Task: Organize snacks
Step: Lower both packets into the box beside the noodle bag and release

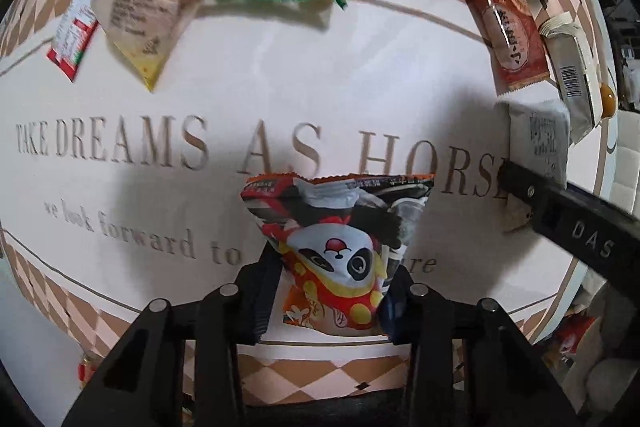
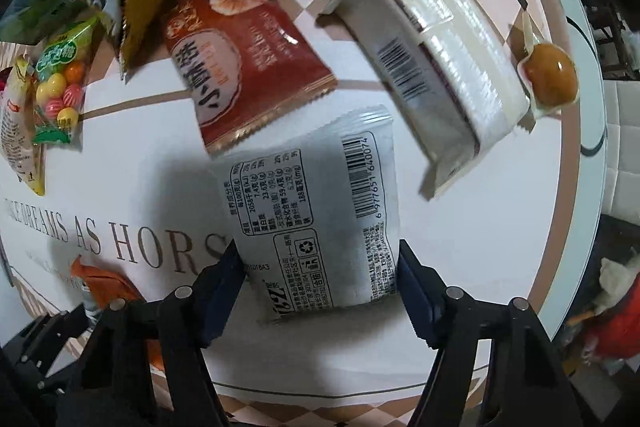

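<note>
- Left gripper (image 1: 330, 291) clamped tight on the panda snack bag (image 1: 340, 247) — holds its lower half, bag sits on the white tablecloth (image 1: 280, 75) over the printed lettering.
- Right gripper (image 2: 320, 267) half open, straddling the grey packet (image 2: 316, 211); pads at its edges, firm pinch not confirmed.
- Do it well: squeeze the grey packet fully first, lift both straight up, steer clear of the brown-red pastry pack (image 2: 244, 67) just beside.

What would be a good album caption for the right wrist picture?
Right gripper straddling a grey snack packet on the lettered tablecloth.
</note>
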The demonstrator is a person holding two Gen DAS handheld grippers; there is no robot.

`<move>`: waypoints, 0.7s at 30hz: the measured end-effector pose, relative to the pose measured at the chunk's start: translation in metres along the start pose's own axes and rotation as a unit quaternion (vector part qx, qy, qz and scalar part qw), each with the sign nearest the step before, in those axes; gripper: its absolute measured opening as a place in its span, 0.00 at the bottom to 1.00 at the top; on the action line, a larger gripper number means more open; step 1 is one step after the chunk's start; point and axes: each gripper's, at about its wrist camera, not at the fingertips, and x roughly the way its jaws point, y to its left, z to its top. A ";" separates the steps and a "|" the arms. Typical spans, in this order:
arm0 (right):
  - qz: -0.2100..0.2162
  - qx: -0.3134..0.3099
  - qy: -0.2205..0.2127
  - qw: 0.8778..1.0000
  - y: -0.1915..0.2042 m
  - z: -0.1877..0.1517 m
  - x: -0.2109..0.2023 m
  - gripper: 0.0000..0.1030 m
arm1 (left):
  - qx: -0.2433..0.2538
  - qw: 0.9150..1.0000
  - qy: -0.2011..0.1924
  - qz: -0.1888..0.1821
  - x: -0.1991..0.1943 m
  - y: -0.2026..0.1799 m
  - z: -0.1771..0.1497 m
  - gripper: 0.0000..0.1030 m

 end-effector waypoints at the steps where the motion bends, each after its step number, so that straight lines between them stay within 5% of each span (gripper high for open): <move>1: 0.007 0.007 0.002 1.000 0.001 -0.003 0.000 0.71 | 0.006 1.000 -0.006 0.005 -0.005 0.001 0.000 0.38; 13: 0.099 0.053 -0.044 0.993 -0.003 -0.033 -0.080 0.71 | 0.067 0.989 -0.131 0.016 -0.126 -0.012 -0.006 0.38; 21: 0.154 0.036 -0.118 0.980 -0.006 -0.026 -0.175 0.71 | 0.083 0.976 -0.193 -0.047 -0.221 -0.015 0.019 0.38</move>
